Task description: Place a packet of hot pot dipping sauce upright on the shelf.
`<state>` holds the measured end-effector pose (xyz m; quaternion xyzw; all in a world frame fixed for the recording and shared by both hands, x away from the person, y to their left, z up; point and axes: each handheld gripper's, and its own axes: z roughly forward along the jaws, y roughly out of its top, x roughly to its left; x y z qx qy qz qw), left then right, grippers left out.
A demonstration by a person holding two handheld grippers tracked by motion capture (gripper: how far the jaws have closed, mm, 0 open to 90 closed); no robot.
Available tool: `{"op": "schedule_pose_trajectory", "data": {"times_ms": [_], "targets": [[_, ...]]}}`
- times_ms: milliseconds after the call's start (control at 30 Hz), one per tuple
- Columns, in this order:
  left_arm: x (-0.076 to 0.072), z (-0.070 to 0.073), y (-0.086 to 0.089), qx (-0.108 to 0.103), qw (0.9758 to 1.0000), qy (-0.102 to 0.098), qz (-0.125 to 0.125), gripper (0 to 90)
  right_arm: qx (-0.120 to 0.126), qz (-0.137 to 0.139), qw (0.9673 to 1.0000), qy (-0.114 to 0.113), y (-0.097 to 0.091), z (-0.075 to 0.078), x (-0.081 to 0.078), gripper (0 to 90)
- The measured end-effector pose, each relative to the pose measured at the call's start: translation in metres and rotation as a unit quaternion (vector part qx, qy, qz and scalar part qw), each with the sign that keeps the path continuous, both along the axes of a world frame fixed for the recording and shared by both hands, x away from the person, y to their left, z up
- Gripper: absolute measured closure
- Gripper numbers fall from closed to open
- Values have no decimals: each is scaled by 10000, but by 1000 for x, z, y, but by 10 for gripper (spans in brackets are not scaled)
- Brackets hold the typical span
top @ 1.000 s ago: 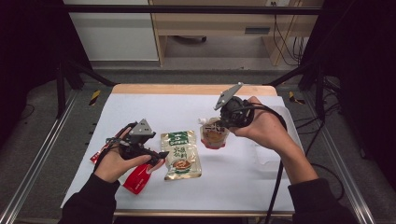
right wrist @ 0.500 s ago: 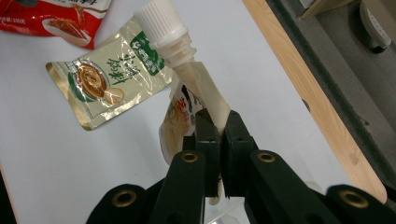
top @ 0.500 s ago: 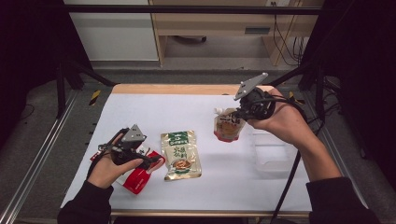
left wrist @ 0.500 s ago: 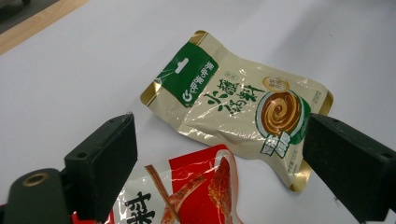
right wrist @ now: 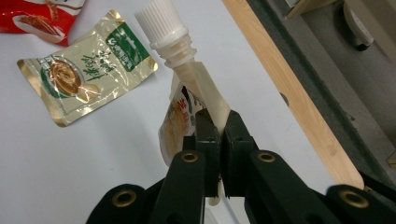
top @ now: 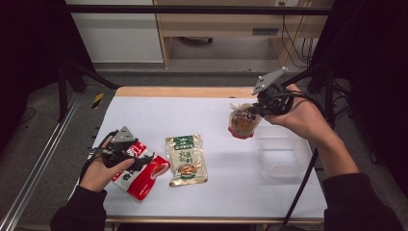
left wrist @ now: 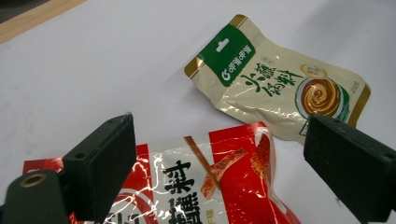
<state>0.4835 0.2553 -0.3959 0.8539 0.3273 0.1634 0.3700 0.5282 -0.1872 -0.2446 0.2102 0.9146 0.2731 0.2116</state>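
The right gripper (top: 256,109) is clamped on the top edge of the spout pouch (top: 242,122), which hangs above the table just left of the clear tub (top: 284,156). The tub lies down-right of the pouch, nearer this hand. The left gripper (left wrist: 224,154) stands apart over the red pack (left wrist: 205,186).

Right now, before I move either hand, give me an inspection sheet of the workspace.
Surface: white table top with a wooden far edge.
Job's things: spouted pouch hanging clear of the table; red packet and cream packet lying flat; clear plastic tub at the right.
Clutter: nothing seen.
Grippers: right gripper shut on the spouted pouch's edge below the cap; left gripper open over the red packet.
Cables: black cable trailing from the right gripper across the table's near edge.
Surroundings: black frame bars, grey floor, wooden furniture behind.
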Motion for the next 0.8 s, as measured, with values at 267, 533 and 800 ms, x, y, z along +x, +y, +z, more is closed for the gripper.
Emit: {"op": "schedule_pose_trajectory", "data": {"times_ms": [267, 533, 800], "targets": [[1, -12, 6, -46, 9999, -8, 100, 95, 11, -174, 9997, -166, -18, 12, 10, 877], [0, -18, 5, -1, 10000, 27, 75, 93, -43, -302, 9989, -367, -40, 19, 23, 878], [-3, -15, 5, -12, 10000, 0, 88, 93, -93, -440, 9984, -351, -69, 8, 38, 878]]}}
